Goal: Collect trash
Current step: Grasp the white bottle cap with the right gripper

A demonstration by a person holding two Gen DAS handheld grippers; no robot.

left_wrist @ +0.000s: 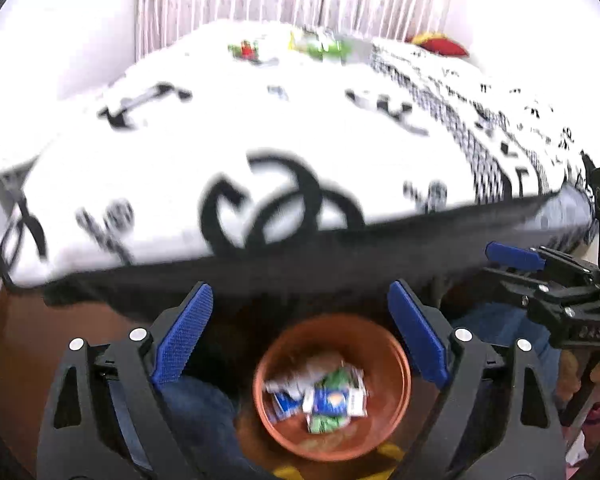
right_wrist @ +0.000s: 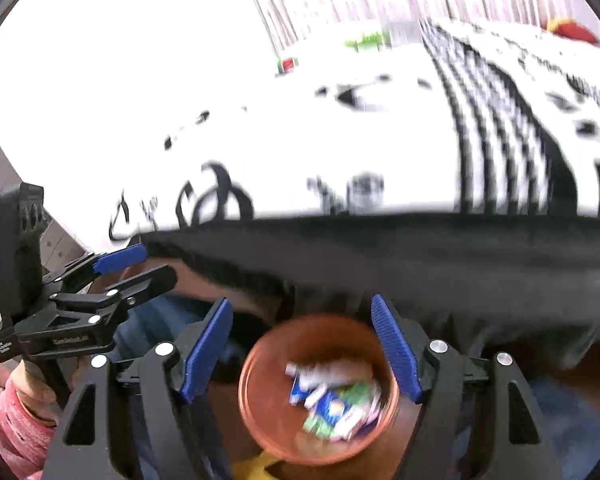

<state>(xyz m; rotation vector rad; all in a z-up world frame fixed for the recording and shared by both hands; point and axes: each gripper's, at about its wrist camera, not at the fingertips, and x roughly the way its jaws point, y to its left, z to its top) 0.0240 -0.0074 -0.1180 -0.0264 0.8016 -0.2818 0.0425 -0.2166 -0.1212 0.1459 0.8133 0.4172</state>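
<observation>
While both grippers hang over the round terracotta-coloured bowl [left_wrist: 332, 388], the step in hand looks like the turn back to the bed for the next piece, so near things first: the left gripper [left_wrist: 300, 332] has its blue-padded fingers [left_wrist: 184, 332] spread wide with nothing between them, the bowl showing through the gap below. The right gripper [right_wrist: 302, 344] is likewise spread and empty over the same bowl [right_wrist: 318, 388], and its blue pad [right_wrist: 396, 348] sits above the bowl rim; whether either touches the rim I cannot tell, blur is heavy. Small crumpled wrappers, blue, green and white [left_wrist: 320, 392], already lie in the bowl, so part of the job is done. Blue denim, likely the person's legs [left_wrist: 196, 404], sits beside the bowl. Farther out is the black edge of the bed cover, then the white blanket with black printed logos [left_wrist: 260, 128]. At the far side of the blanket lie the leftover pieces: a small red-and-green wrapper [left_wrist: 246, 50] and a longer green-and-yellow packet [left_wrist: 320, 46], near each other but apart. A red-and-yellow object [left_wrist: 440, 44] sits at the far right; what it is I cannot tell. To do it well, I judge: keep the jaws wide on approach, send one gripper per piece, come down on the wrapper's edge so the pads pinch foil and not blanket, and lift clear before swinging back. Risk: snagging the soft cover, or knocking the bowl on departure.
</observation>
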